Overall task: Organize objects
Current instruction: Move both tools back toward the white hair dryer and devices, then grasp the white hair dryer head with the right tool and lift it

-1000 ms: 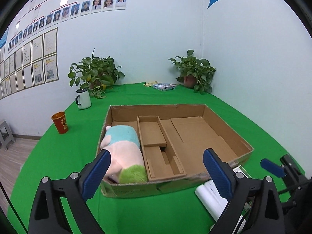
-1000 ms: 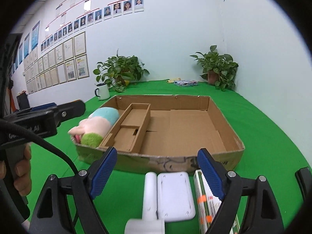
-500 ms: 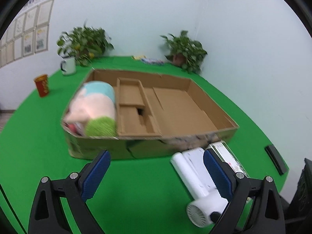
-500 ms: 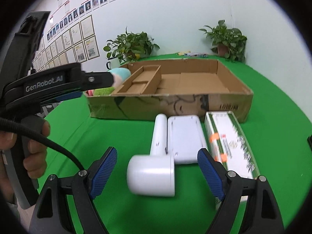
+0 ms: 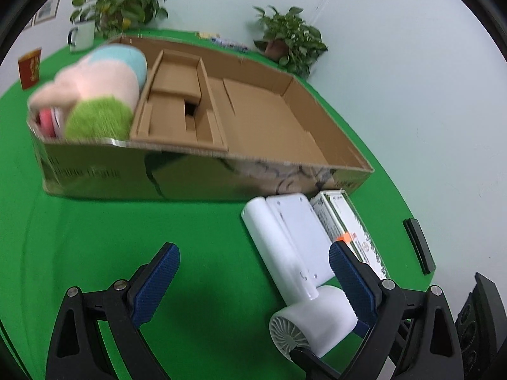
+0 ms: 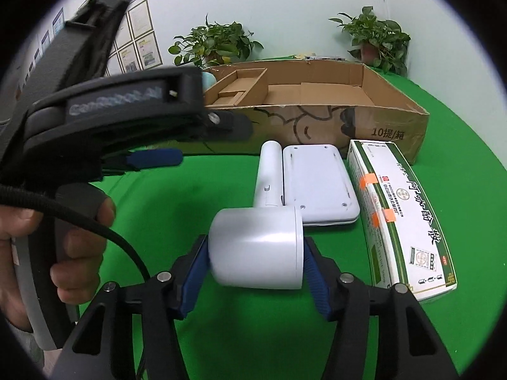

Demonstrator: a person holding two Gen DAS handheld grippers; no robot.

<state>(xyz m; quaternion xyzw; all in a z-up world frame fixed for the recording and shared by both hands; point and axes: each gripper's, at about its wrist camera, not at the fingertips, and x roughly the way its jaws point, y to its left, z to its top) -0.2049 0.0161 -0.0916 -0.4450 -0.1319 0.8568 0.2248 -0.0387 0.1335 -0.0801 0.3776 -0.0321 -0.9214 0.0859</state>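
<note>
And the right gripper (image 6: 255, 269) has just been closing, and its 2 blue pads (image 6: 193, 277) are pressed against either side of the white hair dryer (image 6: 256, 247), clamped on the round barrel. The dryer lies flat on the green table (image 6: 221, 332), barrel toward the camera, handle pointing away toward the cardboard box (image 6: 317, 120).

Just beside that handle, touching it along its length, sits a flat white device (image 6: 317, 186) (face down, with small screw holes at the corners). To its right, near but apart, lies a long white-and-green carton (image 6: 402, 209) with orange tape tabs, angled across the cloth with its far end close to the box's front wall.

Over on the left side, the left gripper (image 5: 253, 280) hangs with its jaws spread wide and nothing between them, only green cloth below. Its right pad (image 5: 348, 281) shows in front of the dryer's (image 5: 294, 285) handle and barrel from this angle; contact cannot be told. A hand (image 6: 63, 237) wraps the left gripper's black grip in the right wrist view.

Inside the box (image 5: 202, 171), a plush toy (image 5: 92, 95) in pink, pale blue and green fills the left compartment. The narrow cardboard insert (image 5: 180, 104) stands in the middle, and the wide right section shows bare cardboard floor.
</note>
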